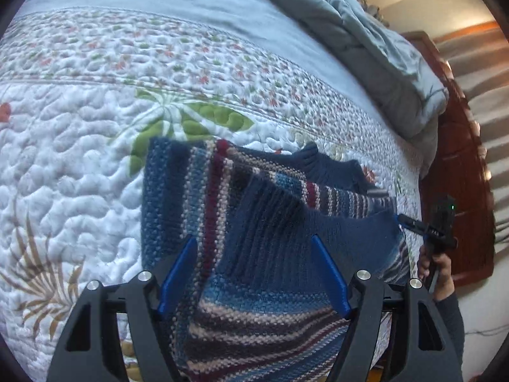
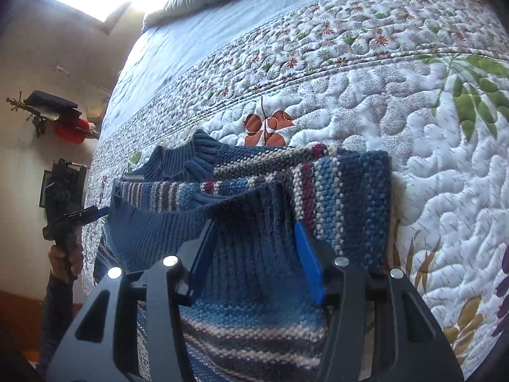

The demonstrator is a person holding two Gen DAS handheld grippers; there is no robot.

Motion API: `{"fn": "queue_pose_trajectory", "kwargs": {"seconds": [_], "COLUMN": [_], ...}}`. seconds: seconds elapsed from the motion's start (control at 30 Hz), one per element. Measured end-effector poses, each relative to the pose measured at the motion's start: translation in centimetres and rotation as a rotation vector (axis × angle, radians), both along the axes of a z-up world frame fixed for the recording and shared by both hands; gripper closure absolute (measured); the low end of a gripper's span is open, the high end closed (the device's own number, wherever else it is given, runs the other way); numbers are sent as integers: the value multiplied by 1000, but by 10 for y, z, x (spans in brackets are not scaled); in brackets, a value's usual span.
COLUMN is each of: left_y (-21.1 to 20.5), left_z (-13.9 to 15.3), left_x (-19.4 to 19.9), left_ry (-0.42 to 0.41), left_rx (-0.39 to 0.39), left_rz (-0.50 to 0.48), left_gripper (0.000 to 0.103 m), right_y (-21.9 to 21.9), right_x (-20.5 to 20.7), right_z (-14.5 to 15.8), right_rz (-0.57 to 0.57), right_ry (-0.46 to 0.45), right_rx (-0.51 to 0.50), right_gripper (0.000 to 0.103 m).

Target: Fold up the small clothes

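While both grippers, left gripper (image 1: 254,273) and right gripper (image 2: 254,254), hold fingers open above the folded striped sweater (image 1: 270,222), they should press its ribbed hem flat on the bed quilt (image 1: 79,159).

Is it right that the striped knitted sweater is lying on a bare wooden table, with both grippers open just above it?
Not quite. The striped knitted sweater lies on a quilted floral bedspread, not a bare wooden table; the left wrist view shows the quilting all round it. The rest holds: the left gripper and the right gripper both stand open just above the sweater.
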State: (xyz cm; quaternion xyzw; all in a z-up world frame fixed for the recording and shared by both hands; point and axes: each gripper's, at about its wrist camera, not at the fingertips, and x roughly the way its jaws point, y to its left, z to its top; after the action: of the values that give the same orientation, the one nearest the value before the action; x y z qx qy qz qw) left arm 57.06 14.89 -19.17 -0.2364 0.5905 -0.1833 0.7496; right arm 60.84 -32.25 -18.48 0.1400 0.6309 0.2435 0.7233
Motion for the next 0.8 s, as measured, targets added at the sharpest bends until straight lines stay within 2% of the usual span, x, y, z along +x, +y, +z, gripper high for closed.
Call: {"fn": "queue_pose_trajectory", "kwargs": {"seconds": [0.13, 0.2, 0.27, 0.3, 0.33, 0.5, 0.57, 0.6, 0.67, 0.7, 0.8], "left_y": [-13, -25, -29, -29, -30, -28, -24, -25, -28, -29, -24], "left_z": [-10, -16, -19, -20, -20, -23, -28, -30, -27, -26, -18], "left_x": [13, 18, 21, 21, 21, 19, 19, 19, 16, 15, 11], "left_ry": [20, 30, 25, 16, 10, -7, 4, 4, -20, -23, -51], "left_rx": [-22, -9, 21, 21, 19, -6, -31, -46, -26, -25, -33], "left_rz": [-52, -103, -120, -127, -137, -145, -123, -121, -124, -121, -90], "left_gripper": [31, 46, 70, 82, 85, 87, 71, 69, 73, 89, 94], "right_y": [1, 4, 4, 2, 0, -10, -11, -10, -9, -8, -8], "right_x": [2, 3, 3, 4, 3, 4, 4, 4, 2, 0, -4], "right_z": [0, 0, 1, 2, 2, -4, -8, -9, -9, -7, 4], "right_rz": [40, 59, 70, 75, 80, 77, 68, 69, 74, 82, 81], "right_ry": [22, 30, 26, 26, 25, 18, 17, 17, 10, -3, -42], "right_rx": [14, 16, 19, 20, 19, 23, 32, 33, 33, 22, 8], "right_gripper": [53, 60, 74, 87, 91, 89, 89, 88, 88, 92, 94]}}
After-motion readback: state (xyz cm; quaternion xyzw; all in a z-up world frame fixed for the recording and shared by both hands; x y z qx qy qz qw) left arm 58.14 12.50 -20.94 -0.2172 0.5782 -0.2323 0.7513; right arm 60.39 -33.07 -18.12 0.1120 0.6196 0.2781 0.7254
